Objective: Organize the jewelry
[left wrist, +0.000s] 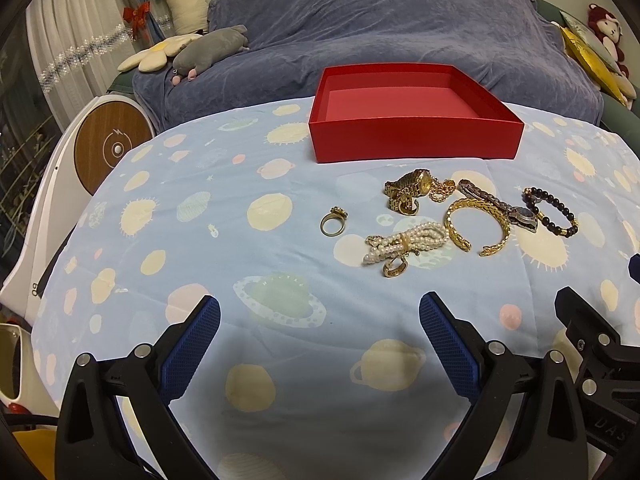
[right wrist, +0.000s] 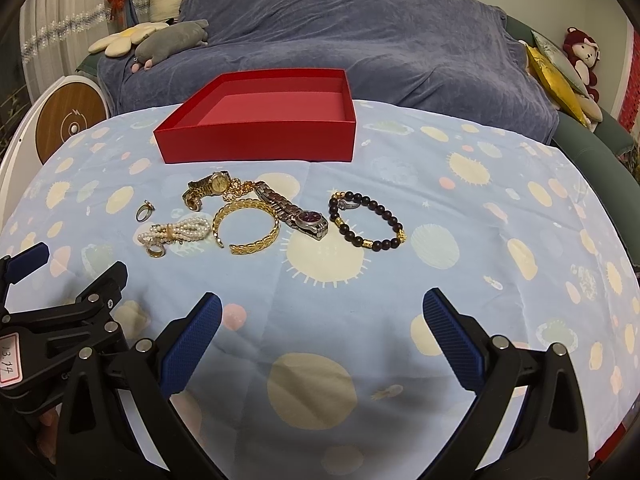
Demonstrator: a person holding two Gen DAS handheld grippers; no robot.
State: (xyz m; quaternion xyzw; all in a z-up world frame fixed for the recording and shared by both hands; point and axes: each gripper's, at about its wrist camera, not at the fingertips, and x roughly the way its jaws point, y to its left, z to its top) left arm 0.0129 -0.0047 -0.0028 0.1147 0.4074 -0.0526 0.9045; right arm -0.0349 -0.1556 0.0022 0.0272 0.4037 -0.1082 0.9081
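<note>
An empty red box (left wrist: 416, 140) (right wrist: 256, 144) stands at the far side of the table. In front of it lies jewelry: a gold ring (left wrist: 332, 222) (right wrist: 144, 211), a gold watch (left wrist: 412, 188) (right wrist: 210, 188), a pearl bracelet (left wrist: 404, 244) (right wrist: 176, 232), a gold cuff bangle (left wrist: 476, 224) (right wrist: 246, 226), a silver watch (left wrist: 508, 208) (right wrist: 298, 216) and a dark bead bracelet (left wrist: 556, 216) (right wrist: 366, 222). My left gripper (left wrist: 320, 316) is open and empty, near side of the jewelry. My right gripper (right wrist: 322, 312) is open and empty, near side too.
A light blue cloth with planet prints (left wrist: 200, 240) (right wrist: 480, 220) covers the table. Behind it is a sofa under a blue-grey blanket (left wrist: 380, 32) (right wrist: 340, 28) with plush toys. A white device with a wooden disc (left wrist: 112, 144) stands at the left.
</note>
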